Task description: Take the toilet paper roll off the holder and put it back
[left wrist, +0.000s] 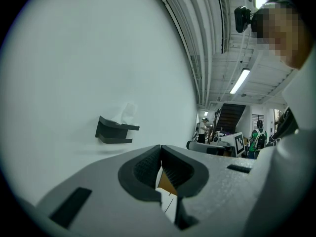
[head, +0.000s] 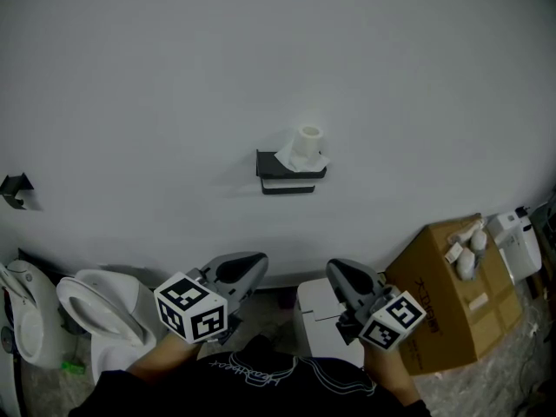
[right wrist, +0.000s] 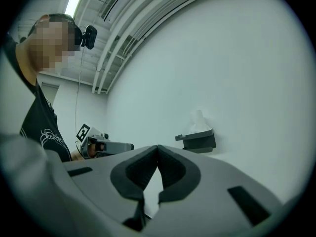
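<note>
A white toilet paper roll [head: 307, 145] stands upright on a black wall holder [head: 289, 173] in the middle of the white wall. The roll [left wrist: 126, 114] and holder [left wrist: 114, 131] also appear at the left of the left gripper view, and the roll [right wrist: 198, 121] and holder [right wrist: 198, 140] at the right of the right gripper view. My left gripper [head: 249, 268] and right gripper [head: 341, 274] are both held low, well short of the holder. Each is shut with nothing between its jaws.
A white toilet [head: 100, 314] stands at the lower left, with a black hook [head: 16, 189] on the wall above it. A brown cardboard box [head: 447, 289] carrying white items sits at the right. A white box [head: 321, 320] lies on the floor between the grippers.
</note>
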Available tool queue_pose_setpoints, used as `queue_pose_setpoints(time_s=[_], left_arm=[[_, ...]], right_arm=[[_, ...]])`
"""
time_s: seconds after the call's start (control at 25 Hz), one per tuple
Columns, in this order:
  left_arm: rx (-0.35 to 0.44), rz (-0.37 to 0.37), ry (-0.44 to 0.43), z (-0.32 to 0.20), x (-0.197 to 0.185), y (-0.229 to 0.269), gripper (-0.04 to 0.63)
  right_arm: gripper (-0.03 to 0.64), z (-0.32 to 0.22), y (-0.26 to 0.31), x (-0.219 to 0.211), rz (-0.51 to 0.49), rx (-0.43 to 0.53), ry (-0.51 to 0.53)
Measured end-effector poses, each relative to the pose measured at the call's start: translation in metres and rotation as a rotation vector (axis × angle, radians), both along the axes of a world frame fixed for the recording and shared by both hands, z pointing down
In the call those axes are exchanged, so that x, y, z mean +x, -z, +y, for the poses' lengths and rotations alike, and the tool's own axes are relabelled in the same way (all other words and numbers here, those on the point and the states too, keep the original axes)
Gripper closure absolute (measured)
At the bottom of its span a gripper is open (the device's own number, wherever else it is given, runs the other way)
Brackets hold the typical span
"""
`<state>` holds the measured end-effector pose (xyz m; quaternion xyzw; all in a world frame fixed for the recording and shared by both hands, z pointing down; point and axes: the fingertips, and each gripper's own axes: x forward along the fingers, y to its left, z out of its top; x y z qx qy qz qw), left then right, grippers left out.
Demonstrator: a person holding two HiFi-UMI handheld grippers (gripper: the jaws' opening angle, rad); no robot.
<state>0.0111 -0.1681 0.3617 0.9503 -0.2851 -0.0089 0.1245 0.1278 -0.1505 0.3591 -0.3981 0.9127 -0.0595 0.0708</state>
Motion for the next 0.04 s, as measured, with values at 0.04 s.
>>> queue_pose_setpoints(time_s=[0.04], left_arm=[[-0.001,-0.001,-0.001,0.0004,0.0004,0.0001,0.589]], right_arm=[[0.612,0.0005,0.0001,0.0006,-0.001,0.0,-0.001]])
